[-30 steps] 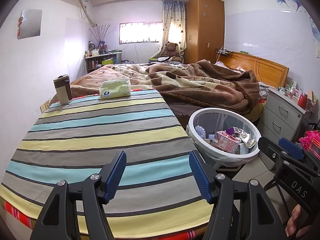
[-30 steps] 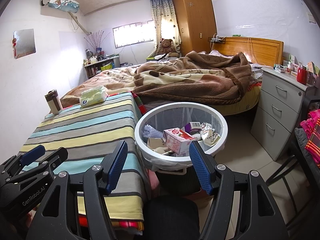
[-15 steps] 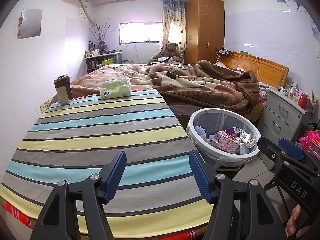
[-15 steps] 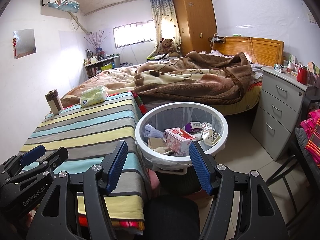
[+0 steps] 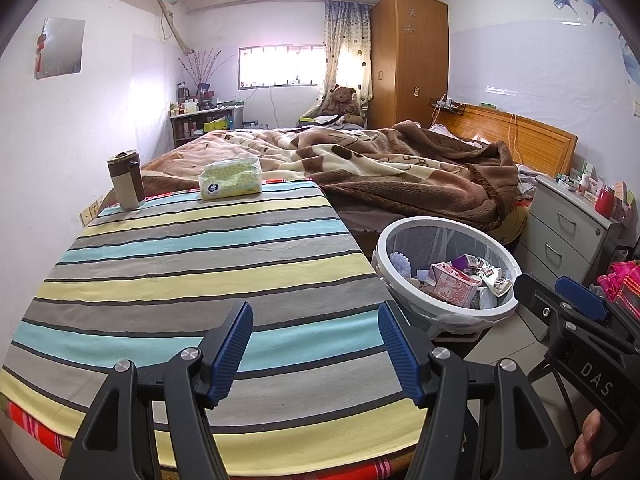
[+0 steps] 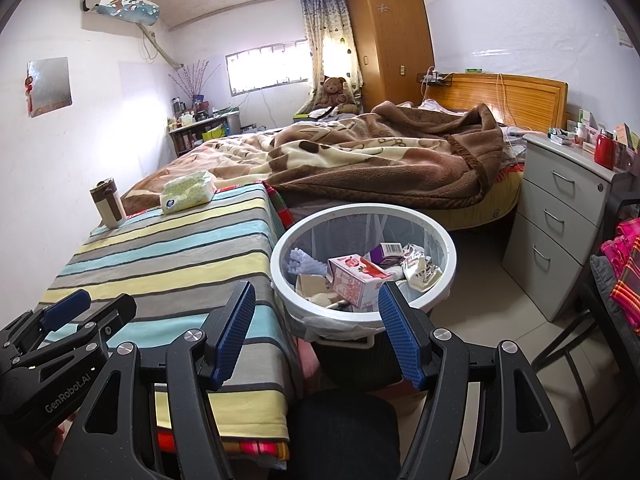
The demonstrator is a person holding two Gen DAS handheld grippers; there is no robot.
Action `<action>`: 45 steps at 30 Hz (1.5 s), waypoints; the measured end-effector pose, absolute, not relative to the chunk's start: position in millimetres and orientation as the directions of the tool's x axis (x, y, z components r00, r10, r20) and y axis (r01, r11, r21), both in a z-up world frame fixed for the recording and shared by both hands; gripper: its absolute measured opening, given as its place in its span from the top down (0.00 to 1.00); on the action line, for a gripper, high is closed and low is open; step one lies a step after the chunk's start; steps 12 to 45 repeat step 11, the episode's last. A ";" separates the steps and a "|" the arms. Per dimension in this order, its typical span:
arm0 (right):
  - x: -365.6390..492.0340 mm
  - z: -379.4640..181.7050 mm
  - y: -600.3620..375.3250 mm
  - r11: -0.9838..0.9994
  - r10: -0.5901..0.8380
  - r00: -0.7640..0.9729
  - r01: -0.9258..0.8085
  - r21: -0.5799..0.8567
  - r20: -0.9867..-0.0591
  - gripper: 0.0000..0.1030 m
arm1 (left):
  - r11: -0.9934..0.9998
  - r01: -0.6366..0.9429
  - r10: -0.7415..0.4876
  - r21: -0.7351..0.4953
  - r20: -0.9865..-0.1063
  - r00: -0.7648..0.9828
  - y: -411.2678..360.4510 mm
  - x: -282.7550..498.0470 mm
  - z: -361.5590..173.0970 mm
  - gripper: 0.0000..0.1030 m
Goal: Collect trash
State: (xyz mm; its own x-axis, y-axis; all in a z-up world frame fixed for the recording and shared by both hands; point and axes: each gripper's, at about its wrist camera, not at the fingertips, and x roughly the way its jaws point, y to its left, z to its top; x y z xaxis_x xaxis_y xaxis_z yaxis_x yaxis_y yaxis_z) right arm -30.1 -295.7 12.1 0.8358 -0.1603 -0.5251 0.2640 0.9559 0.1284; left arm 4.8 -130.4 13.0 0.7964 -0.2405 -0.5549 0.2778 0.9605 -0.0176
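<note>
A white round trash bin [image 5: 448,312] [image 6: 362,312] stands on the floor to the right of the striped table [image 5: 192,272] [image 6: 168,256]. It holds a pink carton [image 6: 356,280] [image 5: 452,288], a purple box [image 6: 386,254] and several wrappers. My left gripper [image 5: 316,344] is open and empty over the table's near edge. My right gripper [image 6: 318,338] is open and empty, just before the bin's near rim. It also shows at the right of the left wrist view [image 5: 576,320]. The left gripper shows in the right wrist view [image 6: 80,320].
A tumbler [image 5: 126,180] [image 6: 108,202] and a tissue pack [image 5: 231,178] [image 6: 187,192] sit at the table's far end. A bed with a brown blanket [image 5: 400,172] lies behind. A grey drawer unit [image 6: 560,216] stands right of the bin. A chair with pink cloth [image 6: 620,272] is at far right.
</note>
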 end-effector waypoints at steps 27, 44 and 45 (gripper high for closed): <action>-29.3 12.1 -295.5 0.956 -0.160 0.836 0.264 0.128 -0.526 0.36 | 0.964 0.265 -0.231 -0.020 -0.558 0.797 -132.3 5.5 12.9 0.37; -29.3 12.1 -295.5 0.956 -0.160 0.836 0.264 0.128 -0.526 0.36 | 0.964 0.265 -0.231 -0.020 -0.558 0.797 -132.3 5.5 12.9 0.37; -29.3 12.1 -295.5 0.956 -0.160 0.836 0.264 0.128 -0.526 0.36 | 0.964 0.265 -0.231 -0.020 -0.558 0.797 -132.3 5.5 12.9 0.37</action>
